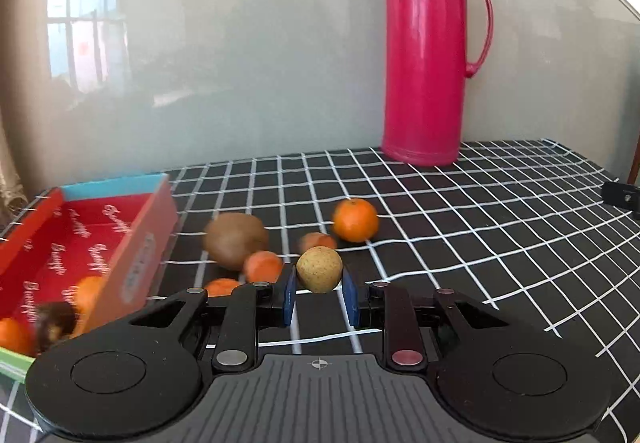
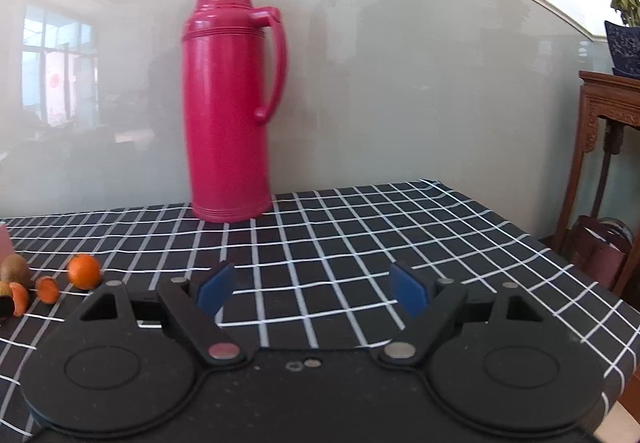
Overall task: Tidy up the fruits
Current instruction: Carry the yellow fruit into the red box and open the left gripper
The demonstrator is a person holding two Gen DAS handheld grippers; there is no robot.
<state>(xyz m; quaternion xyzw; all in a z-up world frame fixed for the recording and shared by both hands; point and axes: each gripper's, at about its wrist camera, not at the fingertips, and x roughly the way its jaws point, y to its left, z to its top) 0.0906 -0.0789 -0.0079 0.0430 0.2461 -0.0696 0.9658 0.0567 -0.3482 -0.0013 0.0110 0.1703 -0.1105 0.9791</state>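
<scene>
In the left wrist view my left gripper is shut on a small round tan fruit, held just above the checked cloth. Behind it lie a brown kiwi, a large orange and several small orange fruits. A red box stands at the left with oranges and a dark fruit inside. My right gripper is open over bare cloth with nothing between its blue pads. At the right wrist view's left edge sit the orange and kiwi.
A tall pink thermos stands at the back of the table against a glossy grey wall; the right wrist view also shows this thermos. A wooden stand with a potted plant is beyond the table's right edge.
</scene>
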